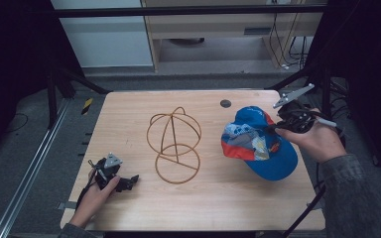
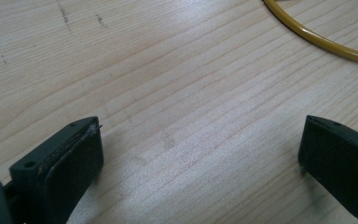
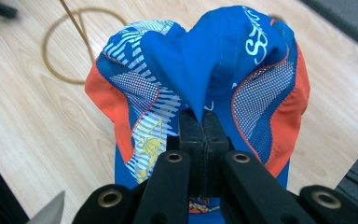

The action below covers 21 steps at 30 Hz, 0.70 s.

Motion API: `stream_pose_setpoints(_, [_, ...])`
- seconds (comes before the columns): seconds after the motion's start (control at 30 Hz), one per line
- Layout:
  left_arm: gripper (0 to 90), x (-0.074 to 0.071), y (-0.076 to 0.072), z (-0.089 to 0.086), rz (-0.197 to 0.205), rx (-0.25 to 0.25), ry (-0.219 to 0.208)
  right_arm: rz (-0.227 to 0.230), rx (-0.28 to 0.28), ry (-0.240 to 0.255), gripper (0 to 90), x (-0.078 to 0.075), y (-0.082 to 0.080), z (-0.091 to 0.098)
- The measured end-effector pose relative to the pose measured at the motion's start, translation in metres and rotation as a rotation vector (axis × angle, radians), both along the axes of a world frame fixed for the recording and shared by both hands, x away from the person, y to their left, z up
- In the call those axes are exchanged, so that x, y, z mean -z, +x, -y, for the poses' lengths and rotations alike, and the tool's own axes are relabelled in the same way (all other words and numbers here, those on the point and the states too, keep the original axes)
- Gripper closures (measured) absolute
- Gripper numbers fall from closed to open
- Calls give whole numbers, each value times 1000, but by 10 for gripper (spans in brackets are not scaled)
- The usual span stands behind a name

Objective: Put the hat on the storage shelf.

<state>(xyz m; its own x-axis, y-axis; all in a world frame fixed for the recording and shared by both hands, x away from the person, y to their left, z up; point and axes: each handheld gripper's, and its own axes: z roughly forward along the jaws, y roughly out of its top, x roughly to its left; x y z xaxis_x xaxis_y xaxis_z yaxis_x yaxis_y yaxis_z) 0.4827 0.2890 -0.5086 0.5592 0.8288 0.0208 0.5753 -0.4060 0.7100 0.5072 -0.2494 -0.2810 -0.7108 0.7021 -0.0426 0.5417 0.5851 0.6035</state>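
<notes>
Blue cap (image 3: 223,51) pinched by right gripper (image 3: 204,122), apparently lifted; left gripper (image 2: 200,149) gapes wide, empty.

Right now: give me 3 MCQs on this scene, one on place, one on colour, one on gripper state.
1. The wire stand lies where?
A. left of the cap
B. on the cap
C. off the table
2. Main cap colour?
A. green
B. blue
C. white
3. The right gripper is:
A. wide open
B. shut on the cap
C. lying on the table

Key: 1 A, the high view shows it mid-table, cap to its right. 2 B, blue crown with orange trim. 3 B, jaws pinch a fold of fabric; the left gripper is open.
</notes>
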Motion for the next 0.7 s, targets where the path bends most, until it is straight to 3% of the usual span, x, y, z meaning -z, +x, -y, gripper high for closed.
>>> stream_pose_setpoints(0.07, [0,0,0,0,0,0,0,22,-8,5,900,-13,-4,-1])
stream_pose_setpoints(0.37, [0,0,0,0,2,-4,-6,71,-40,29,900,-44,-12,-12])
stream_pose_setpoints(0.7, [0,0,0,0,4,-4,-6,125,-75,57,900,-64,-20,-23])
